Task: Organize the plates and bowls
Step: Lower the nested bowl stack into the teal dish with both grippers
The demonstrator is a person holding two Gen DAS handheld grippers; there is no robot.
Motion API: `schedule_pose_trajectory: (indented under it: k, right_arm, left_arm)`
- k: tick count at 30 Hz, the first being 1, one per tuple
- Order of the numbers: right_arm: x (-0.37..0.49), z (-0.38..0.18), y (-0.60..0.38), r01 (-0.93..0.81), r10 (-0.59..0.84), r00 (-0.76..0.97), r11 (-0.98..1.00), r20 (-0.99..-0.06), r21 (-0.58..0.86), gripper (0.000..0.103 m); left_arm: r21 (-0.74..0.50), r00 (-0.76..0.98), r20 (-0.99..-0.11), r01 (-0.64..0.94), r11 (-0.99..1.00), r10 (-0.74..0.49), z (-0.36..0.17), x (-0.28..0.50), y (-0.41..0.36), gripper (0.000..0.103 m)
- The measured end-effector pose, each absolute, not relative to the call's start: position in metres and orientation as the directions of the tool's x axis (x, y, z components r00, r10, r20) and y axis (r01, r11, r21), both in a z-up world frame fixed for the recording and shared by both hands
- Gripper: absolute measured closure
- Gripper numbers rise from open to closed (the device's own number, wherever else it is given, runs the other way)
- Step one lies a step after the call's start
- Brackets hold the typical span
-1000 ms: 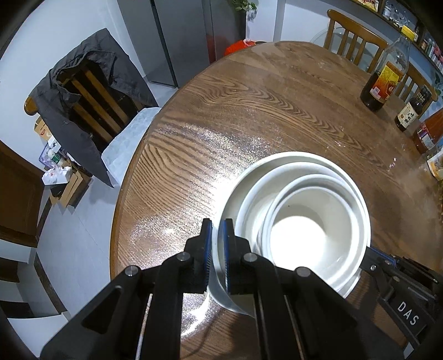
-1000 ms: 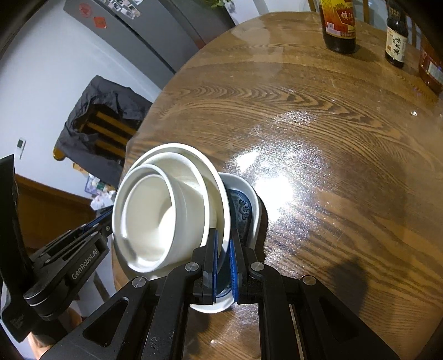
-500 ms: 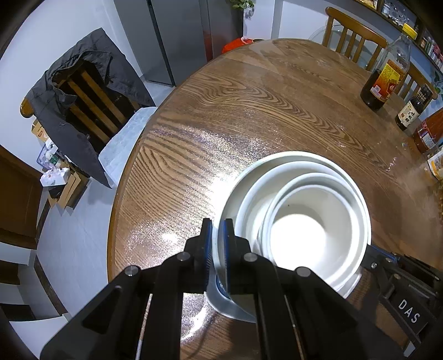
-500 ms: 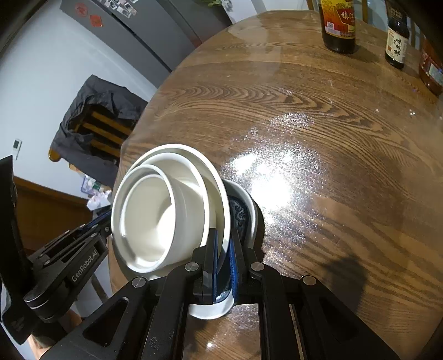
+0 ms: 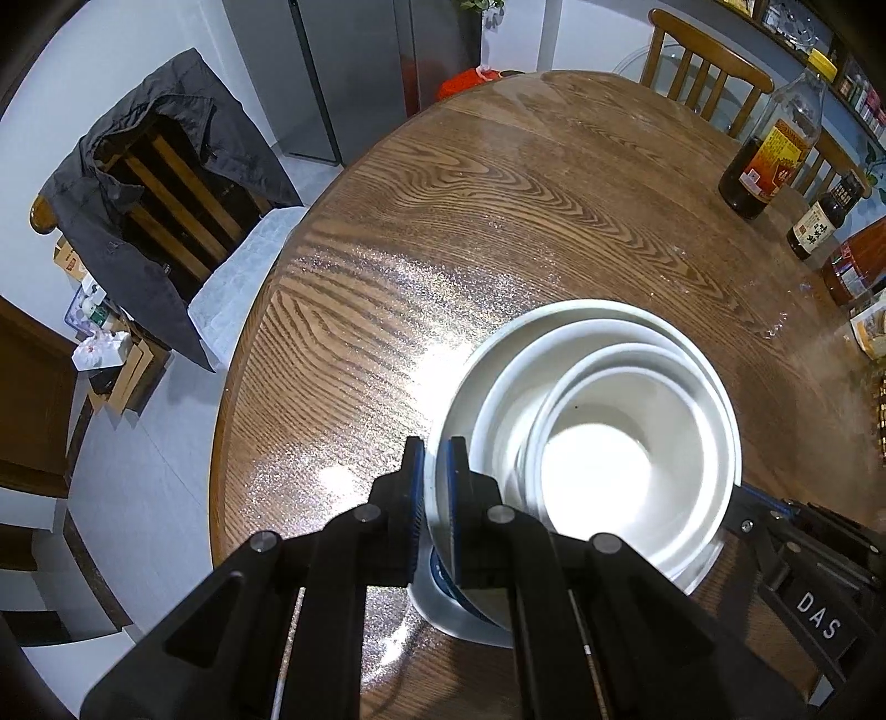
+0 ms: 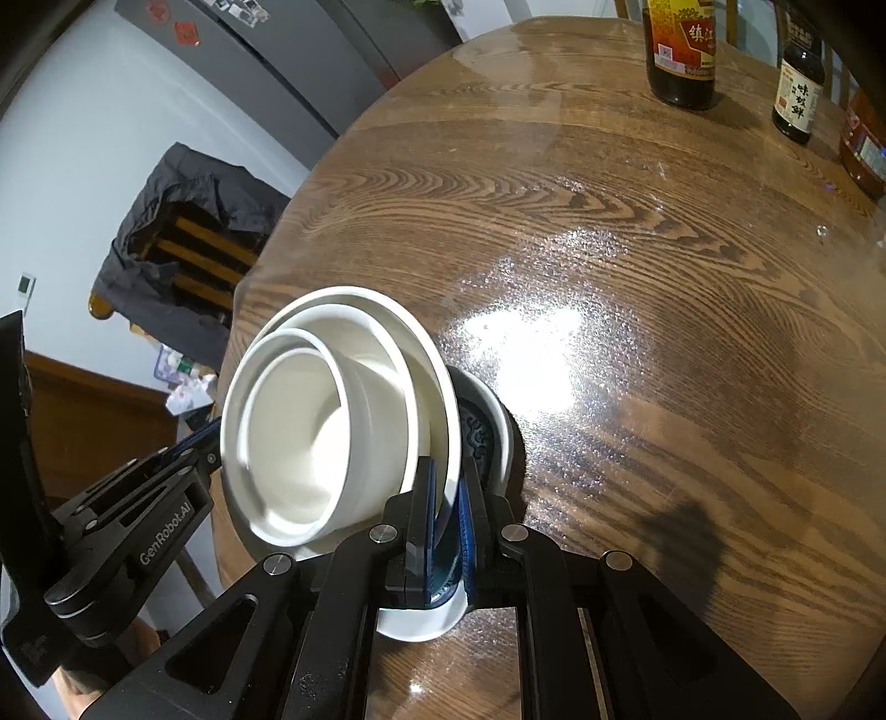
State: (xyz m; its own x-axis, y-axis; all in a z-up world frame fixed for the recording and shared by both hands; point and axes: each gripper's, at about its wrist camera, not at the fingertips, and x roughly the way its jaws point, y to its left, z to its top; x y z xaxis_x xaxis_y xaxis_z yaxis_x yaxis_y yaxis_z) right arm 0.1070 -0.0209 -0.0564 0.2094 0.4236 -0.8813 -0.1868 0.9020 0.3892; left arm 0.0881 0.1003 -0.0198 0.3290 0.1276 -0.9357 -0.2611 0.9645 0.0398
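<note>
Both grippers hold one nested stack between them. The left gripper [image 5: 434, 487] pinches the near rim of the large white plate [image 5: 498, 343], and the right gripper [image 6: 446, 518] pinches the same plate's rim on the opposite side. Inside the plate sits a white bowl [image 6: 387, 354], and inside that a smaller white bowl [image 5: 603, 459]. Under the plate, a blue-patterned dish [image 6: 479, 437] with a white rim rests on the round wooden worktop [image 5: 498, 210]; whether the plate has settled on it or hangs just above it cannot be told.

The gathering looks nearly finished: every plate and bowl in view is in this one pile near the worktop's edge. What seems left is to seat the stack squarely on the patterned dish and let go. Sauce bottles [image 6: 681, 50] stand well apart at the far side.
</note>
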Motion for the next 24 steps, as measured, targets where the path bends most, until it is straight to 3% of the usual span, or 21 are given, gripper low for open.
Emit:
schedule_pose_trajectory:
  k: [24]
  right_arm:
    - [0.103, -0.050, -0.010, -0.226, 0.325, 0.269, 0.936, -0.907, 0.268, 0.092]
  left_arm:
    - [0.066, 0.359, -0.920, -0.256, 0.964, 0.158, -0.022, 0.083, 0.097, 0.095]
